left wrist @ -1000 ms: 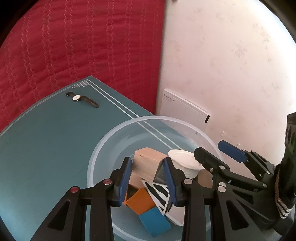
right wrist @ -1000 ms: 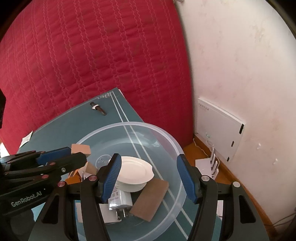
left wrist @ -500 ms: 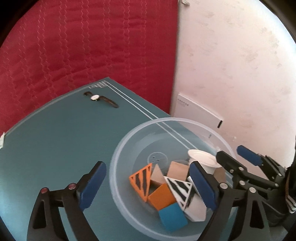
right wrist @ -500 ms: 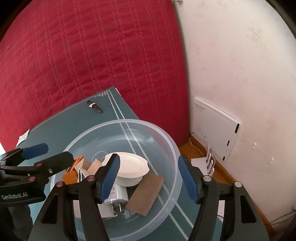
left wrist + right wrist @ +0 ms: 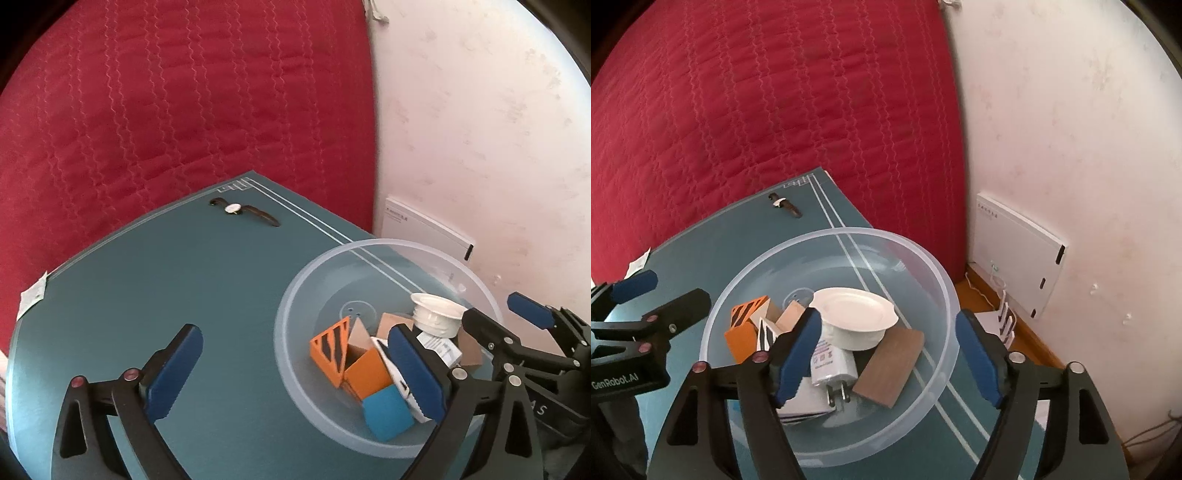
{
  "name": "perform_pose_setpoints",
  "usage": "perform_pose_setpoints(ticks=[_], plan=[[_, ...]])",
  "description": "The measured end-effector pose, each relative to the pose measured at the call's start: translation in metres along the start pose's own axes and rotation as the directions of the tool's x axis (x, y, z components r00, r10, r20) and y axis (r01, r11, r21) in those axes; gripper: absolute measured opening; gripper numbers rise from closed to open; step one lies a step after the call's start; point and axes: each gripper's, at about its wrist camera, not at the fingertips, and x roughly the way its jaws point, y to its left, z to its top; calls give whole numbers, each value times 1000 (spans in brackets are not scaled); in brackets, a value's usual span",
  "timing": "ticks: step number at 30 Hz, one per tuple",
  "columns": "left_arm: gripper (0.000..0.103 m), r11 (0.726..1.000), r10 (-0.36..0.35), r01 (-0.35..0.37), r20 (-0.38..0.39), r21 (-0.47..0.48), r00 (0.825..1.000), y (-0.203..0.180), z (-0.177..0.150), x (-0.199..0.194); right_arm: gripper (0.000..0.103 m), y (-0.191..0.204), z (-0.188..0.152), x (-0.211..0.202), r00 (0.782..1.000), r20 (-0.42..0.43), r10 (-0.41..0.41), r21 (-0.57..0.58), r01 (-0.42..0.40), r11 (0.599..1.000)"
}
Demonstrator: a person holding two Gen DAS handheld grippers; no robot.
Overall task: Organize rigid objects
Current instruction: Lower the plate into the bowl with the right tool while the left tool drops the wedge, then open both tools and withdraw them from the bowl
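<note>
A clear plastic bowl (image 5: 295, 295) (image 5: 934, 269) sits on the teal mat at its right side. It holds orange, blue and striped blocks (image 5: 365, 373), a white cup (image 5: 855, 321), a white plug (image 5: 833, 369) and a brown wooden tile (image 5: 890, 367). My left gripper (image 5: 295, 373) is open and empty, above the bowl's left rim. My right gripper (image 5: 886, 354) is open and empty, above the bowl's near side. A wristwatch (image 5: 243, 210) (image 5: 785, 205) lies at the mat's far corner.
The teal mat (image 5: 147, 295) lies on a red quilted bedspread (image 5: 147, 110). A white wall (image 5: 1071, 110) is to the right, with a white flat box (image 5: 1015, 254) leaning on it. A paper tag (image 5: 33, 295) lies at the mat's left edge.
My left gripper opened and let a wooden block fall into the bowl, then drew back and to the left. My right gripper stayed open over the bowl and barely moved.
</note>
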Motion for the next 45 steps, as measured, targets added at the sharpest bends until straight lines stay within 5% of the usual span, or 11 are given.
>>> perform_pose_setpoints(ticks=[14, 45], plan=[[102, 999, 40, -40, 9, -14, 999, 21, -13, -16, 95, 21, -18, -20, 1000, -8, -15, -41, 14, 999], [102, 1000, -2, 1, -52, -24, 999, 34, -40, -26, 97, 59, -49, -40, 995, -65, -81, -119, 73, 990]])
